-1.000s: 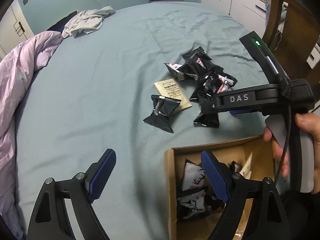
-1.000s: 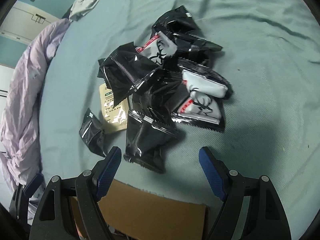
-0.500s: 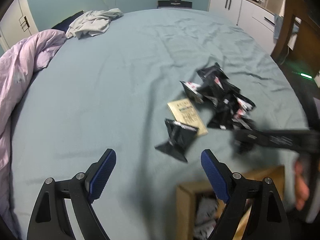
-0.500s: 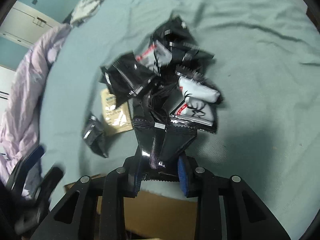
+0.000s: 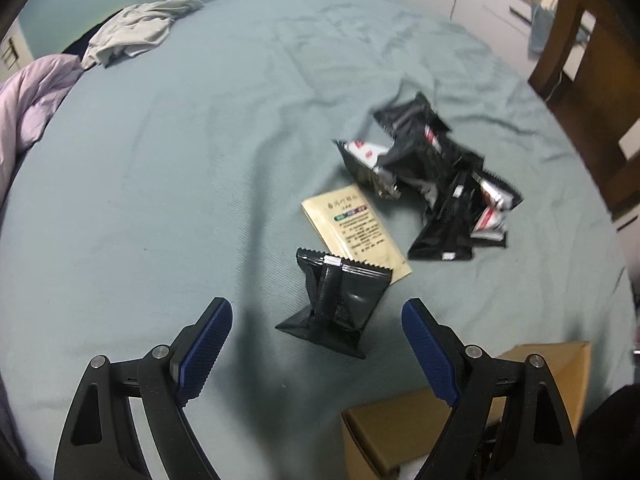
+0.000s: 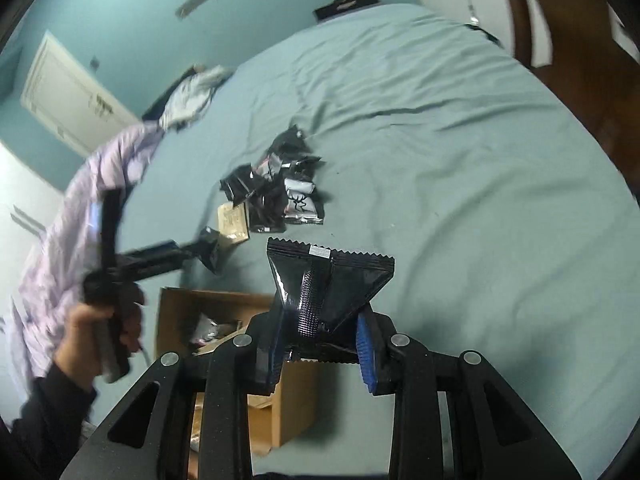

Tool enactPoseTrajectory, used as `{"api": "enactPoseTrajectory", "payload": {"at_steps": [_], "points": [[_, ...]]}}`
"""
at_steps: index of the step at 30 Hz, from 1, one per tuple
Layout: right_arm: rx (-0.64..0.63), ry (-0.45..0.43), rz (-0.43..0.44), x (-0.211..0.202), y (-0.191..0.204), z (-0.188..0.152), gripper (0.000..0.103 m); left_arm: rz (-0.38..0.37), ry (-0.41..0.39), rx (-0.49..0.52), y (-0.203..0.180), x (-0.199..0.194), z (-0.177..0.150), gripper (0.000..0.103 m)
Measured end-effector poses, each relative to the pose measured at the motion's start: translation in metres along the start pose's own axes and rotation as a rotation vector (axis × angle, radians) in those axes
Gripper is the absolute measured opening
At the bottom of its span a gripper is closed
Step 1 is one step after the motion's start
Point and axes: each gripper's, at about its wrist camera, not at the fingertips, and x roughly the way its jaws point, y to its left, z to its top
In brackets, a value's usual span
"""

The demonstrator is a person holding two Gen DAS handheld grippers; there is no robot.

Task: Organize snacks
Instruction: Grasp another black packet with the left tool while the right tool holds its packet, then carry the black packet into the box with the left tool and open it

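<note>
Above the bed's near edge, the right gripper clenches a black snack packet, upright, with the cardboard box just below-left. Left gripper, spread wide, faces a loose packet lying straight ahead between its fingers.

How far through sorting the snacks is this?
Early on. A few packets already sit in the cardboard box. The right gripper holds one black packet. The left gripper is open over a lone packet; the pile and beige sachet remain.
</note>
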Motion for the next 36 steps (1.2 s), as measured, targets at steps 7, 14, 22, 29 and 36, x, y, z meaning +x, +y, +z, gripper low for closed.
{"api": "enactPoseTrajectory", "payload": {"at_steps": [7, 14, 22, 29, 36], "points": [[0.007, -0.087, 0.008, 0.001, 0.001, -0.002, 0.029, -0.012, 0.082, -0.075, 0.003, 0.031, 0.007, 0.059], [-0.003, -0.018, -0.055, 0.021, 0.008, -0.001, 0.029, 0.048, -0.012, -0.149, 0.011, -0.003, -0.004, 0.029], [-0.043, -0.088, -0.063, 0.001, 0.022, -0.001, 0.029, 0.082, -0.155, -0.098, 0.000, -0.086, -0.021, 0.029], [-0.128, -0.070, -0.114, 0.008, 0.038, -0.011, 0.029, -0.005, -0.195, 0.006, -0.037, -0.134, -0.050, 0.029], [-0.173, -0.050, -0.104, 0.012, 0.048, -0.013, 0.029, -0.033, -0.140, 0.090, -0.073, -0.127, -0.085, 0.029]]}}
